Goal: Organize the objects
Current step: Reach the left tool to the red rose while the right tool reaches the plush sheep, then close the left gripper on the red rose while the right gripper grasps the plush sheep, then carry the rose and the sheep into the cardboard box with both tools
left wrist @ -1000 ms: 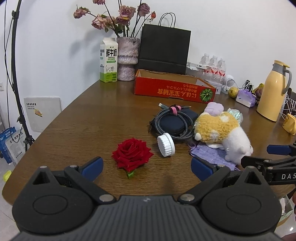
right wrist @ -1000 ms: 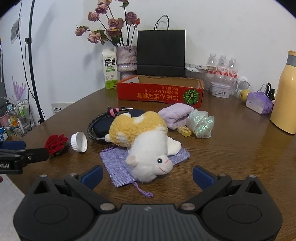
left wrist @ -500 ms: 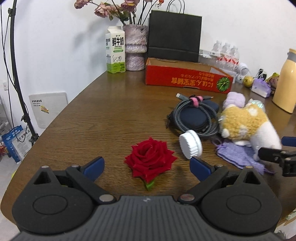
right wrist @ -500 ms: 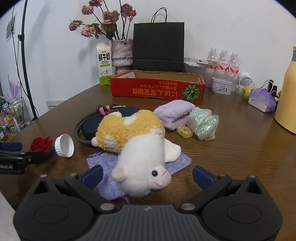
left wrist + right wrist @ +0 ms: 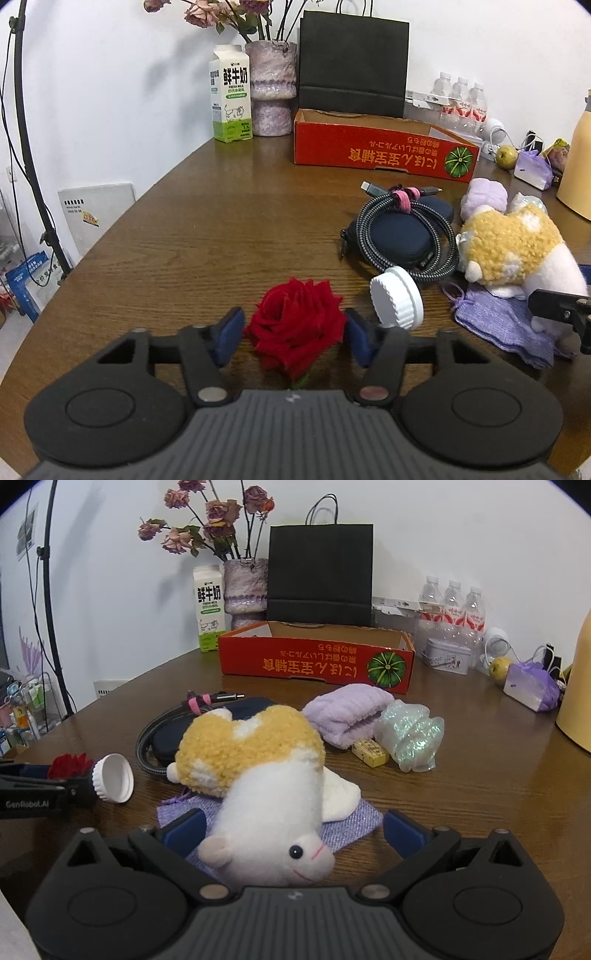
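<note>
The left gripper (image 5: 293, 338) has moved in on the red rose (image 5: 297, 326) since a second ago: its blue pads, then spread wide with the flower well ahead of them, now stand narrowed on either side of the bloom, just at the petals; whether they press it cannot be told. The rose lies on the wooden table (image 5: 207, 236), on the near left of the red cardboard box (image 5: 382, 151). The white bottle cap (image 5: 397, 297) sits just right of the rose, leaning on the coiled braided cable (image 5: 404, 236) that wraps a dark pouch (image 5: 400, 236).

The right gripper (image 5: 291, 830) has also advanced: the plush toy (image 5: 266, 786), earlier clear of the fingers, now lies with its white head between them, the jaws open wide and apart from the fur on both sides. The toy rests on a purple cloth bag (image 5: 351, 821), in front of the box. Between toy and box lie a lilac rolled towel (image 5: 347, 712), a small yellow block (image 5: 370, 752) and an iridescent bundle (image 5: 410, 733), unmoved.
</note>
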The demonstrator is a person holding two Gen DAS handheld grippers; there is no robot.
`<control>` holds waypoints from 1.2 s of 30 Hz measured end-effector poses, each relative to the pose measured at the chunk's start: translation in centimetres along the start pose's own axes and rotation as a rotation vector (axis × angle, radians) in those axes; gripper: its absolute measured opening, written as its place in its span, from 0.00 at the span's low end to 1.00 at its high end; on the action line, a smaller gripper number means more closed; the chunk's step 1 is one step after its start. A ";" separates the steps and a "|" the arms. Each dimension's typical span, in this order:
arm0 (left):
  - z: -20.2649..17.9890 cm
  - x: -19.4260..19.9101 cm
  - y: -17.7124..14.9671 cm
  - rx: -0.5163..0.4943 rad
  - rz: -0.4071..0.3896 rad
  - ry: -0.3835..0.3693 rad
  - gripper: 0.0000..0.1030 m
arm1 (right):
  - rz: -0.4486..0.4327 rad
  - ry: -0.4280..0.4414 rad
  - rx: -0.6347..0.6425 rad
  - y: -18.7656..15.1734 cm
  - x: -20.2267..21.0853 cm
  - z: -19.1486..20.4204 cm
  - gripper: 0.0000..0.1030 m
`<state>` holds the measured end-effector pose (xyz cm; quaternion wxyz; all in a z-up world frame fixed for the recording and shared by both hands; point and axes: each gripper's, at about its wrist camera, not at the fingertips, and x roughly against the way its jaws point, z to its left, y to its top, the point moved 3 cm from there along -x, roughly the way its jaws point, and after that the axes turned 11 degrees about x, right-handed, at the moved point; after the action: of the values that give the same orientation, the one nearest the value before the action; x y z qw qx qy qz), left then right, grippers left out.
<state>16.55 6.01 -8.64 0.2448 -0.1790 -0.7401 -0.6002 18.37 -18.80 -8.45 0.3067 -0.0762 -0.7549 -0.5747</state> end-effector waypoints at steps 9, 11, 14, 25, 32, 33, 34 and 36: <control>0.4 0.1 0.1 0.031 -0.012 -0.005 0.43 | -0.012 0.066 -0.009 0.2 -0.7 0.3 0.62; 0.4 0.1 0.2 0.036 -0.014 -0.007 0.43 | -0.008 0.074 -0.024 0.1 -0.9 0.2 0.57; 0.5 0.2 0.2 0.039 -0.015 -0.005 0.41 | -0.019 0.076 -0.039 0.0 -0.8 -0.1 0.53; 0.4 1.6 0.9 0.045 -0.052 -0.002 0.38 | -0.083 0.067 -0.056 0.3 0.3 -0.7 0.50; -0.1 2.7 2.4 0.051 -0.099 -0.022 0.38 | -0.137 0.064 -0.050 1.0 1.4 -1.0 0.49; -0.2 2.8 2.6 0.050 -0.105 -0.025 0.38 | -0.143 0.063 -0.049 1.2 1.5 -1.1 0.49; -0.4 2.9 2.9 0.048 -0.111 -0.028 0.38 | -0.149 0.063 -0.048 1.4 1.5 -1.1 0.49; -0.7 3.1 3.5 0.047 -0.123 -0.036 0.38 | -0.160 0.063 -0.046 1.7 1.6 -1.3 0.49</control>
<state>16.15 5.97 -3.92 0.1980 -0.1382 -0.7679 -0.5933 18.34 -19.79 -6.00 0.2817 -0.0044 -0.7351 -0.6166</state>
